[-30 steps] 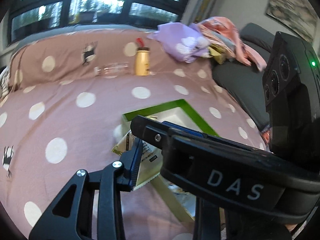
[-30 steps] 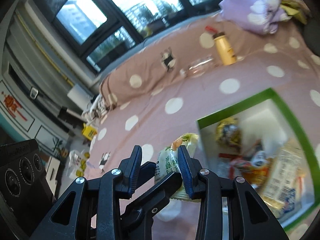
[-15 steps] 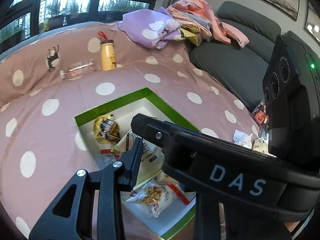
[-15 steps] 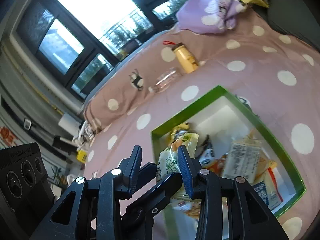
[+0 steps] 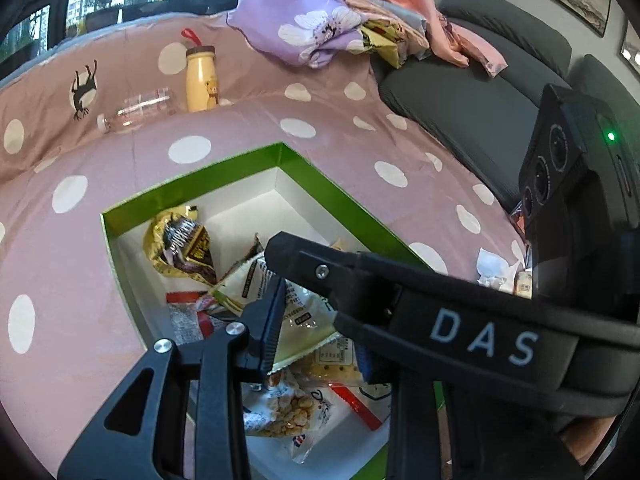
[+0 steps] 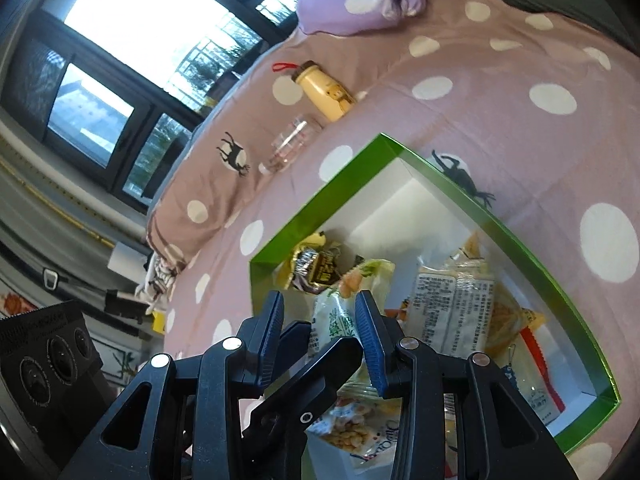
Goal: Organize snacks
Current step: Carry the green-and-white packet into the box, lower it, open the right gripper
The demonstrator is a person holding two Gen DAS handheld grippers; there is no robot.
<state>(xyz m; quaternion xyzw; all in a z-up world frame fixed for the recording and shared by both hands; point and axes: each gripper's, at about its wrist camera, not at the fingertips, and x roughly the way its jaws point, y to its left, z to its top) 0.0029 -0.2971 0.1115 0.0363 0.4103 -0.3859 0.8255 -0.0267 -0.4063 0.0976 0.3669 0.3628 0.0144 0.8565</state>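
Bed (image 5: 328,136): covered in a pink dotted sheet; the box is carried on it.
Box (image 5: 192,184): green rim, white inside, lid off so packets can be dropped in; several snacks are already piled inside.
Right tongs (image 6: 320,320): clamped on a green-and-white packet (image 6: 340,312), held over the box's near-left part, apparently for release there.
Left tongs (image 5: 316,340): a pale packet (image 5: 300,312) is pinched by its lower edge, hanging over the box middle; right finger partly hidden by the other tool.
Bottles: yellow bottle (image 5: 200,80) and clear bottle (image 5: 136,114) lie well apart from the box, untouched.
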